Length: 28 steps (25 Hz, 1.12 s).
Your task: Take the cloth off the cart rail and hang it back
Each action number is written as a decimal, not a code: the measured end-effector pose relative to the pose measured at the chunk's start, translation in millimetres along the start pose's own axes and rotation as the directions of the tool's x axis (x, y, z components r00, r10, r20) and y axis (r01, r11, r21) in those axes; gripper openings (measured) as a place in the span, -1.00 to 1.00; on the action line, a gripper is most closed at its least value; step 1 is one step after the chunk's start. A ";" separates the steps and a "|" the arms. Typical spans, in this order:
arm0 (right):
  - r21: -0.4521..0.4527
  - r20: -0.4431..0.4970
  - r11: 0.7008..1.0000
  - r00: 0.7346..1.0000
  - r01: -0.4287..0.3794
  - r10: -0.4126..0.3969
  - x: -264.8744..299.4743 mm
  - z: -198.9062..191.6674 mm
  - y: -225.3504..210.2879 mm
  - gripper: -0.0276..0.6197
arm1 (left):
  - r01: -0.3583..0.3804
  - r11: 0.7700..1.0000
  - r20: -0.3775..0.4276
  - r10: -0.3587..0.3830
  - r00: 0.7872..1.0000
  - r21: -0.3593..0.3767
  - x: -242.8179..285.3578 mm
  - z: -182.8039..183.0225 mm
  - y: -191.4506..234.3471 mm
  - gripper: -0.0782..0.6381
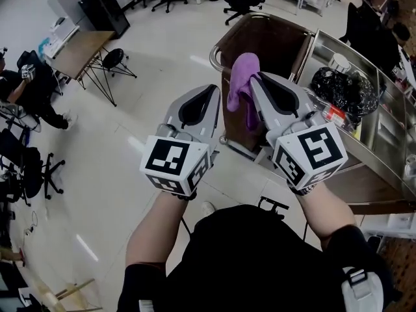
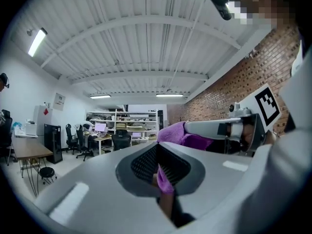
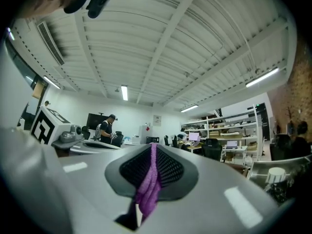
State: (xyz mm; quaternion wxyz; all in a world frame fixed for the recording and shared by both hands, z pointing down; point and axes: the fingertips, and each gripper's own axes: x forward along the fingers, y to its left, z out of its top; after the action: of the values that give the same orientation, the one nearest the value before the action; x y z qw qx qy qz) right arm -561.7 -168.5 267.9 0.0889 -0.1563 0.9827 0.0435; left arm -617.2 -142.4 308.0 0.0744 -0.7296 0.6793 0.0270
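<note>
The purple cloth (image 1: 243,71) is off the rail and held in the air, at upper centre of the head view, in front of the near end of the steel cart (image 1: 380,138). It is caught by both tools. The right gripper (image 3: 151,162) is clamped on a twisted strand of it that runs down the line of its ribbed pads. The left gripper (image 2: 158,167) is closed on a smaller fold, low between its pads. The rest bunches and droops between the two tips. The cloth looks light, soft and quite limp, with no stiffness of its own, so it will sag and fold wherever it is unsupported. It is not fragile, and its nap should hold well against the ribbed pads, so a pinch anywhere on it is likely secure. The best hold is probably along the top edge with the two grips set apart, so the fabric opens into a sheet, not a rope. The cart rail (image 1: 216,52), a smooth curved tube at the cart's left end, offers little friction. The cloth probably needs its middle laid over the rail, with about equal lengths on either side, or its own weight may drag it off.
</note>
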 end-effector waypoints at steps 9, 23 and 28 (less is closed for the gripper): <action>-0.027 0.014 0.992 0.992 0.122 -0.122 32.0 18.1 44.6 -0.82 | 0.119 0.993 0.018 -0.119 0.993 0.003 -30.6 23.0 43.6 -0.78; -0.069 -0.016 0.973 0.975 0.222 -0.224 86.7 42.1 83.7 -0.82 | 0.220 0.974 0.041 -0.218 0.975 -0.049 -48.4 45.9 105.0 -0.78; -0.055 -0.007 0.973 0.974 0.225 -0.226 95.4 33.2 50.1 -0.82 | 0.222 0.975 0.031 -0.221 0.975 -0.029 -17.4 35.0 104.2 -0.78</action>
State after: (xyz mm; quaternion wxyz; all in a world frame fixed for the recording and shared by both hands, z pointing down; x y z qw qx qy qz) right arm -661.4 -145.8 220.2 0.0824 -0.2695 0.9577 0.0587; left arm -720.1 -127.0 268.4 0.0743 -0.8015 0.5920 0.0395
